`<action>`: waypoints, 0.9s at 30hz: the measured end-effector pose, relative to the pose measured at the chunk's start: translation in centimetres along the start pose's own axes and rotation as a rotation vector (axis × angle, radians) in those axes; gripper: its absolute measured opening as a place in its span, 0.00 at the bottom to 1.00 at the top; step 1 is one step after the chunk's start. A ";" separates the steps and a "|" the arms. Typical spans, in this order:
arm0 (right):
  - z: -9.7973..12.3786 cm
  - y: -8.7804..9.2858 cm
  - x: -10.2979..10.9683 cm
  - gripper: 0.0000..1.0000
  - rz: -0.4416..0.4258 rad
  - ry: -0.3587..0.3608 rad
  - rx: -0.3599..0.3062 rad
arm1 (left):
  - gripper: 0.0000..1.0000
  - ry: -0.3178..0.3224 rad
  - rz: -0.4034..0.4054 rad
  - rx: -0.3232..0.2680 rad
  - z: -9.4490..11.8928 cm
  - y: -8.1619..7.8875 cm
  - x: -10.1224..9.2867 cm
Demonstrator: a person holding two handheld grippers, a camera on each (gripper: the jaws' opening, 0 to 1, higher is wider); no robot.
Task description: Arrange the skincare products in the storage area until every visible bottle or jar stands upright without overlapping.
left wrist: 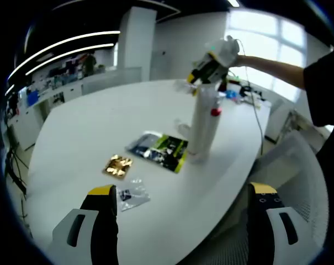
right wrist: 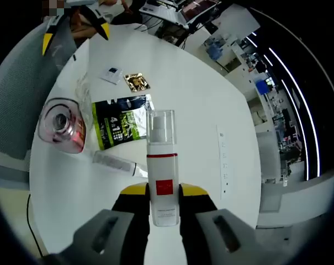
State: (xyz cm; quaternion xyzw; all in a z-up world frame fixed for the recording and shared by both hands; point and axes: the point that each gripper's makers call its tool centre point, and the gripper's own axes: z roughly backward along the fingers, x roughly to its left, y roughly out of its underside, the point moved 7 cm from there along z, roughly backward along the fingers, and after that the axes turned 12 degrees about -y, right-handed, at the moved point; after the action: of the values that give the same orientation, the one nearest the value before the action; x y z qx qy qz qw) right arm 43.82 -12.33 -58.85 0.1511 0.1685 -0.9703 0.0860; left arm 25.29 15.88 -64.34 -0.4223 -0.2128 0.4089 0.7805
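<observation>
Skincare products lie scattered on a white desk. Left gripper view: the left hand-held gripper hangs over the near desk edge with its jaws wide apart and nothing between them. A tall white bottle with a red mark stands upright near the middle; beside its base lie a green-and-black sachet, a gold foil sachet and a small clear packet, all flat. The right hand-held gripper, held by an outstretched arm, is at the bottle's top. Right gripper view: the right hand-held gripper is closed on a white bottle with a red label and clear cap, held above the desk. Below are a pink-tinted jar seen from above, a slim white tube lying on its side, the green sachet, the gold sachet and a small white packet. Progress, as judged: early to middle; one bottle is in hand, the tube is still lying flat, and whether the jar stands properly cannot be told.
</observation>
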 end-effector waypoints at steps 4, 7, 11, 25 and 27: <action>0.8 -0.1 0.9 0.18 -0.030 0.011 -0.011 | 0.96 -0.001 -0.014 -0.007 0.2 -0.3 -0.3; 1.1 0.0 1.3 0.18 -0.048 0.020 -0.024 | 0.96 0.001 -0.022 -0.014 0.3 -0.5 -0.5; 1.6 0.2 2.5 0.18 -0.085 0.030 -0.044 | 0.96 0.005 -0.030 -0.025 0.5 -0.7 -0.7; 4.3 -0.5 5.5 0.18 -0.223 0.123 -0.106 | 0.95 0.013 -0.056 -0.047 0.9 -1.2 -1.1; 4.7 -0.8 6.0 0.18 -0.246 0.136 -0.127 | 0.95 0.013 -0.055 -0.052 0.9 -1.4 -1.2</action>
State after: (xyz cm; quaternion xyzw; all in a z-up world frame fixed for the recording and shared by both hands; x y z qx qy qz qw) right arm 36.72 -13.90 -56.35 0.1889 0.2523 -0.9484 -0.0355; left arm 24.63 14.95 -62.69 -0.4391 -0.2299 0.3786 0.7817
